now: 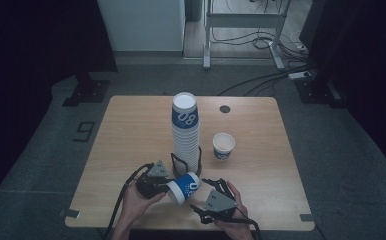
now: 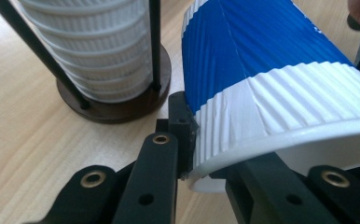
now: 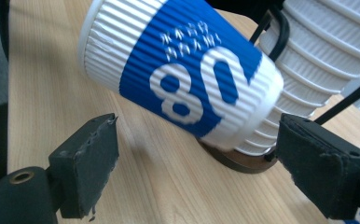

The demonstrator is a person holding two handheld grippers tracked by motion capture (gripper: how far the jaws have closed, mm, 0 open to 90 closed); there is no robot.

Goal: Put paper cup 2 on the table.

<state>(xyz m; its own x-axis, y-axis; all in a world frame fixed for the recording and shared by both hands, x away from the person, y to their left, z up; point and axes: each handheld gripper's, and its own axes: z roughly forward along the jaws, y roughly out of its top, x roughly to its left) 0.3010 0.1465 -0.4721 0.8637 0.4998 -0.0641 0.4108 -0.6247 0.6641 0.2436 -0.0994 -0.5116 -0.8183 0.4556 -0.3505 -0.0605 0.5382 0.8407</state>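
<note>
The wooden table [image 1: 131, 150] carries a tall stack of paper cups [image 1: 185, 135] in a black wire holder [image 1: 173, 161], with a single upright cup [image 1: 224, 146] just to its right. Near the front edge, the left gripper [image 1: 157, 181] clamps the rim of a blue-and-white ribbed cup [image 1: 183, 188], held tilted on its side above the tabletop. The right gripper [image 1: 212, 192] sits beside it, jaws spread and free.

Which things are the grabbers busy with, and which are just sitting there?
Busy with:
- blue-and-white cup, rim pinched by the left gripper
- right gripper, jaws open beside that cup
- cup stack in its black holder

Just sitting there:
- lone cup standing on the table
</note>
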